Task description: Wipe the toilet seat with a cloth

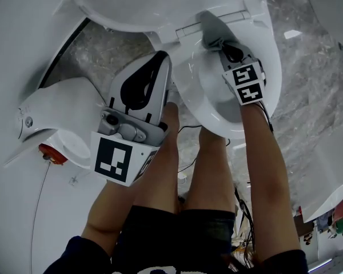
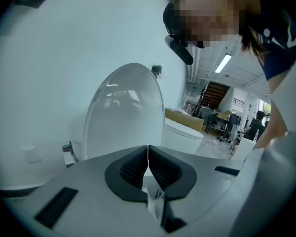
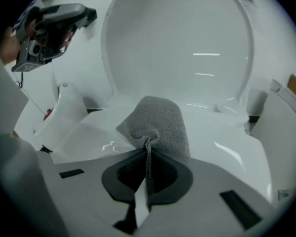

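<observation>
Toilet seat (image 1: 271, 67), read from 9 o'clock across: your left tongs (image 2: 148, 152) hang off the 9 o'clock side of it. Their tips point toward 12, and the jaws are pressed together on nothing.

— Agreed, that one is idle. Your right tongs (image 3: 149, 153) are clamped on a pinch of the grey cloth (image 3: 160, 120). The bulk of the cloth lies on the back of the seat at about 12 o'clock, just in front of the raised lid (image 3: 187, 48).

Progress, as I judge it: you are mid-wipe, but the seat shows no streak or wet track. So I cannot tell how much you have covered. With the cloth at the back, I would count the sides at 3 and 9 and the front at 6 as left to do.

— On room: the lid stands close behind the cloth at 12, so you have little to push into there. The seat's inner edge drops into the bowl (image 1: 214, 96), so keep the cloth up on the ring. Past 3 o'clock the outer edge gives onto bare floor (image 1: 314, 96), with plenty of swing. At 9 your left tongs and the white fixture (image 1: 57, 113) beyond them crowd that side. At 6 your own legs (image 1: 208, 176) stand near the front.
</observation>
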Motion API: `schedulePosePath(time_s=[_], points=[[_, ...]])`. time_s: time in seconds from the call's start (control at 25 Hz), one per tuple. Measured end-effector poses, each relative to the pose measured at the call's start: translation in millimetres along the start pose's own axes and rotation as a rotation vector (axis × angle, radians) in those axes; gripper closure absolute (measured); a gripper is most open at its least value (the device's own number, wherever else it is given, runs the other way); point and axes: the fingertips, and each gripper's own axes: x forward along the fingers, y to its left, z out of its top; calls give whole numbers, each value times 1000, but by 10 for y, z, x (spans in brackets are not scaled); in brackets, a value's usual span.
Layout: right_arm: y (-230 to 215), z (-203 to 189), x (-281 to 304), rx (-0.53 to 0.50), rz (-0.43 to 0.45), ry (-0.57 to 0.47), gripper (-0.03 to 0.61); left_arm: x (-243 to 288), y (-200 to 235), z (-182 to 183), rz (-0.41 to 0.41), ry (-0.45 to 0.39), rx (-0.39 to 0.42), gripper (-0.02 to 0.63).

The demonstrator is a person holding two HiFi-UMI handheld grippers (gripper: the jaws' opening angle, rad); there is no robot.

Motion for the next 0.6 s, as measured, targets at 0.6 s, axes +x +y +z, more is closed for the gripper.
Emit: schedulePosePath(time_s=[0.6], points=[[686, 178, 80, 24, 251, -38, 558, -79, 67, -14, 26, -16, -16, 592]])
